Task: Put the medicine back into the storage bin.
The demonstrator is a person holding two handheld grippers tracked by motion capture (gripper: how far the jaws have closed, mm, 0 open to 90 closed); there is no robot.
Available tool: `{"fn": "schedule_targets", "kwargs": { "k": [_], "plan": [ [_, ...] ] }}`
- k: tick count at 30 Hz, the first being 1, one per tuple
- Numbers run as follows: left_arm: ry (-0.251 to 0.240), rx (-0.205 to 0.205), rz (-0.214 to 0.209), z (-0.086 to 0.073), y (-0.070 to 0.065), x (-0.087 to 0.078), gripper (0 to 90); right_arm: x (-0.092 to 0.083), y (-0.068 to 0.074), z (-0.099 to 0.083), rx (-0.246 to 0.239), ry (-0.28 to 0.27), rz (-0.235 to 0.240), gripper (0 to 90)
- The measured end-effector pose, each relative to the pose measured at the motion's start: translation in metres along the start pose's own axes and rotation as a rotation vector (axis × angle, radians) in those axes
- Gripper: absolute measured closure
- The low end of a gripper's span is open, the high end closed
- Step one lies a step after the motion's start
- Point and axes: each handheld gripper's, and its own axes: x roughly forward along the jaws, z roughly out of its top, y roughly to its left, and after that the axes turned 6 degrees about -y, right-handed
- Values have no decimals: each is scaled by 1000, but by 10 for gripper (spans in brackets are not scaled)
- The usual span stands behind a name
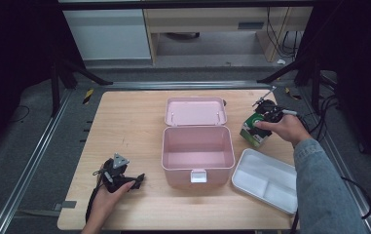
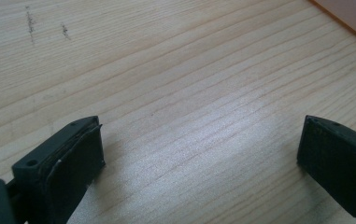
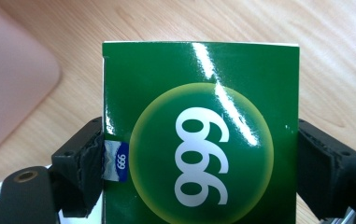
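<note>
The green box [image 3: 201, 140] carried the number "999" in large white figures, set sideways inside a yellow-green circle on its glossy face. A small blue seal [image 3: 117, 162] at its edge bore the same "999" in tiny print.

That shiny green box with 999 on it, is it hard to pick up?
Probably not. The green box has flat, straight sides between the right gripper pads, so it shouldn't roll. Its glossy face shows glare, so it may be slippery. It looks like thin card, likely light and dented by hard squeezing.
</note>
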Motion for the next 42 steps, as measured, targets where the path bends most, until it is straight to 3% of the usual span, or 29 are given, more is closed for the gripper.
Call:
{"fn": "schedule_targets", "kwargs": {
  "k": [2, 22, 33, 42],
  "plan": [
    [0, 0, 0, 0, 0, 0, 0, -14, 2, 2, -7, -23, -7, 166],
    [1, 0, 1, 0, 0, 0, 0, -89, 31, 30, -133, -81, -10, 168],
    [0, -1, 1, 0, 0, 0, 0, -112, 52, 52, -204, -93, 14, 169],
    [0, -1, 1, 0, 0, 0, 0, -111, 75, 72, -271, -109, 57, 169]
  ]
}}
